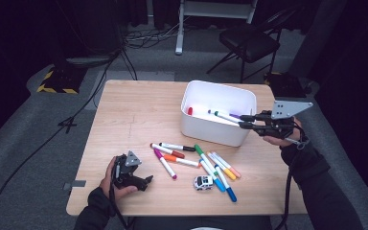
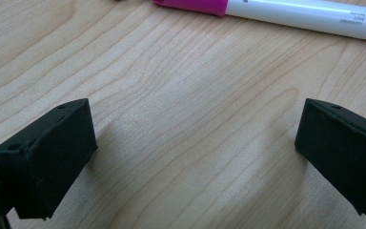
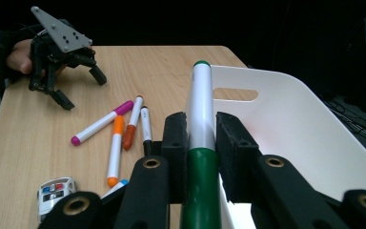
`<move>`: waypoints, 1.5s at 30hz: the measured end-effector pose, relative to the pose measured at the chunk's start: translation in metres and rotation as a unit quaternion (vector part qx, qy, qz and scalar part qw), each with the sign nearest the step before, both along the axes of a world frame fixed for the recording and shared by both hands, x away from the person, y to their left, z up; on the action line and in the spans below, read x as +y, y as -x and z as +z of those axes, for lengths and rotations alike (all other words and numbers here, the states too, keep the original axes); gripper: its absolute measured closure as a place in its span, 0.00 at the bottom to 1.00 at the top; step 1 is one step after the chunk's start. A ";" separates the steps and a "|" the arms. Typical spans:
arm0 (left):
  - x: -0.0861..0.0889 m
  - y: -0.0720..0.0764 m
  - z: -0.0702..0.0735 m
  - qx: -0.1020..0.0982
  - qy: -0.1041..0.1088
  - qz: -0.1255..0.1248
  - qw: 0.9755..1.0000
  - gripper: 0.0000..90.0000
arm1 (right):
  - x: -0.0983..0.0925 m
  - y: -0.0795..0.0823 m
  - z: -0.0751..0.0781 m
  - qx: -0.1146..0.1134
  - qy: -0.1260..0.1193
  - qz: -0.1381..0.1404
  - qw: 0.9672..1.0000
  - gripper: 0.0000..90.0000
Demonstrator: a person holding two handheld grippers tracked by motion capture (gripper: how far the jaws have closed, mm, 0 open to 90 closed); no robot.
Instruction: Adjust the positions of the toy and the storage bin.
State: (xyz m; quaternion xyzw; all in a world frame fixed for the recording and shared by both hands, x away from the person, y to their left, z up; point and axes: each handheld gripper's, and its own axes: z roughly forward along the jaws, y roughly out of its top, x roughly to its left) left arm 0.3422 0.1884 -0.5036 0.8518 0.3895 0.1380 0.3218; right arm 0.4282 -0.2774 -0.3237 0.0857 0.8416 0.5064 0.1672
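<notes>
Both hand-held tools were matte black. The left gripper (image 1: 146, 181) carried a small grey three-cornered plate on top, dotted with holes, and a dark cable trailed from it toward the table's near edge. The right gripper (image 1: 244, 121) wore a larger grey plate, also perforated, its black cable looping down past the wrist. Its fingers (image 3: 176, 143) were blocky black pads on arms with brass-ringed pivot holes. Dark sleeves covered both forearms, and the cuffs sat bunched at the wrists.
</notes>
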 end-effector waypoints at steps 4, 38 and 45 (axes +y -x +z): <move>0.000 0.000 0.000 0.000 0.000 0.000 1.000 0.00 | 0.001 -0.008 0.005 -0.003 0.002 -0.009 1.000 0.83; 0.000 0.000 0.000 -0.001 0.000 -0.001 1.000 0.00 | 0.029 -0.080 -0.004 0.037 0.058 -0.076 0.995 0.83; 0.000 0.000 0.000 -0.002 0.000 -0.001 1.000 0.00 | 0.031 -0.088 -0.015 0.048 0.079 -0.083 0.992 0.83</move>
